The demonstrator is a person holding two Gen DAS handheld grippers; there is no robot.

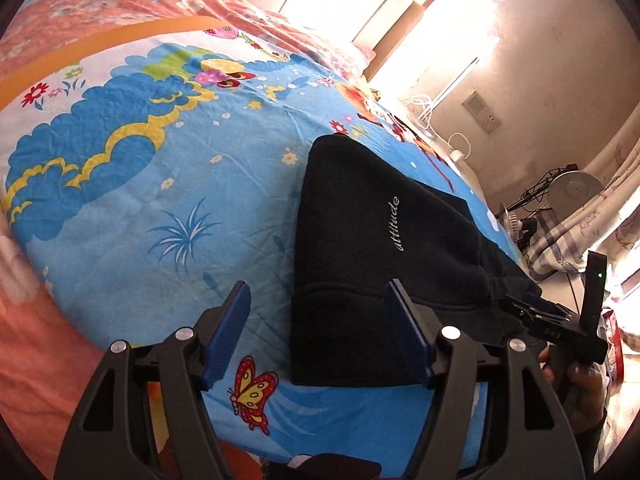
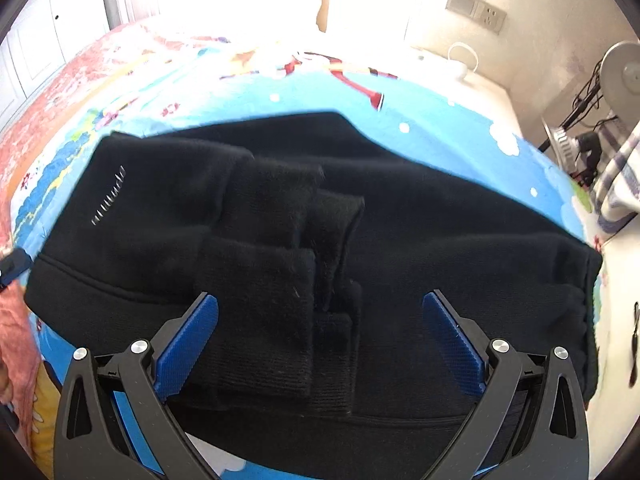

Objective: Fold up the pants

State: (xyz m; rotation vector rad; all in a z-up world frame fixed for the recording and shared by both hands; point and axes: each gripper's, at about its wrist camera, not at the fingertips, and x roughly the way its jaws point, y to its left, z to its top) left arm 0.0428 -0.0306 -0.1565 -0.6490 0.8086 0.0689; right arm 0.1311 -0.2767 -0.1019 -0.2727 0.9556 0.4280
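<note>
You are in a home bedroom: a bed (image 1: 60,360) under a bright blue cartoon-print cotton sheet (image 1: 160,200), a white wall socket (image 2: 476,10), a round desk lamp (image 1: 576,188).

In the left wrist view the black pants (image 1: 360,240) are cut off toward four o'clock, where the right gripper (image 1: 532,310) and the hand (image 1: 580,384) holding it cover their far end. The left gripper (image 1: 316,332) hides a strip of the pants' near edge behind one finger. In the right wrist view the embroidered lettering (image 2: 108,196) is smeared by blur and unreadable. The pants' lower hem (image 2: 304,452) disappears behind the gripper frame at six o'clock. The window area at twelve o'clock is blown out white.
</note>
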